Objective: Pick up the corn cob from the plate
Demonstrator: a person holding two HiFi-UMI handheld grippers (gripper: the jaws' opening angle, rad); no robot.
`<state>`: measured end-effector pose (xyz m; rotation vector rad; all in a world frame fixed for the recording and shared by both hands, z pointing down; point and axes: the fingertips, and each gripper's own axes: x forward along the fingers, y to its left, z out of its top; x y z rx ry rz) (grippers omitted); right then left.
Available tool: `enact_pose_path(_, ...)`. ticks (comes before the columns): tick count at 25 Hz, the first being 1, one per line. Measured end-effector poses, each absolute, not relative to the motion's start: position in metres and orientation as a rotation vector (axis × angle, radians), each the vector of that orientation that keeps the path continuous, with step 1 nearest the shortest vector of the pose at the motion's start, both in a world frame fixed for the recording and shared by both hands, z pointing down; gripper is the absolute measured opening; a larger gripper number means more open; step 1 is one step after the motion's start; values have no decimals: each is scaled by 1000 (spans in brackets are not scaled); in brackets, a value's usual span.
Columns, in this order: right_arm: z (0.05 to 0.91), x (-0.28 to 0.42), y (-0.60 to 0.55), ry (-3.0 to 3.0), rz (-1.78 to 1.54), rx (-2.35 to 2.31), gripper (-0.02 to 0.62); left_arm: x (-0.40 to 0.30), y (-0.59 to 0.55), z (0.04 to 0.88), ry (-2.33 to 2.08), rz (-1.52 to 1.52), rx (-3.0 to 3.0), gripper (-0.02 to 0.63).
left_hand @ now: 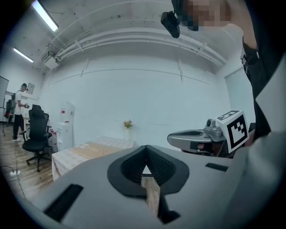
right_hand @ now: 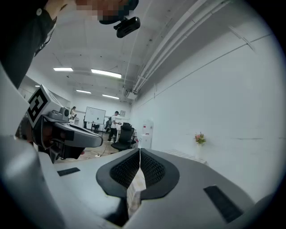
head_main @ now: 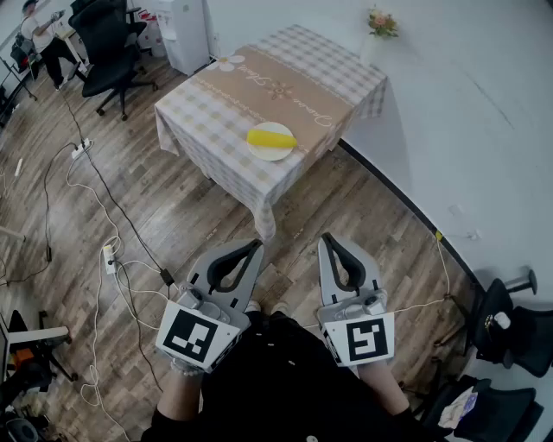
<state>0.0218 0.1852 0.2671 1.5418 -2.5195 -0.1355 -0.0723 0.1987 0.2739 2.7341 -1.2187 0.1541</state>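
Note:
A yellow corn cob (head_main: 271, 137) lies on a white plate (head_main: 275, 152) near the front edge of a checked-cloth table (head_main: 207, 116), far ahead of me. My left gripper (head_main: 251, 247) and right gripper (head_main: 329, 241) hang side by side over the wooden floor, well short of the table, both shut with nothing between the jaws. In the left gripper view the left gripper (left_hand: 145, 154) has its tips touching, and the table (left_hand: 73, 154) shows at the left. The right gripper (right_hand: 140, 152) is also closed to its tips in its own view.
Cables and power strips (head_main: 108, 257) trail across the floor at the left. Black office chairs (head_main: 112, 52) stand behind the table, another chair (head_main: 510, 332) at the right. A white wall (head_main: 484, 112) runs along the right, a flower vase (head_main: 380, 26) at the table's far corner. A person (head_main: 39, 39) stands far left.

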Motion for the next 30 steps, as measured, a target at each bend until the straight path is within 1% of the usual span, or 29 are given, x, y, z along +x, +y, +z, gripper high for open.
enact_pose_path(11,271,24,187,-2506,-124,1513,43,-67,198,274,-1209,148,2745,14)
enact_pose_path(22,266,37,186,-2528,-117,1539,43,-68,199,269,-1305,125,2769,14)
enact_pose_path(30,268,52,195,-2545,-107,1521,43,-52,211,270,-1331,120,2764,14)
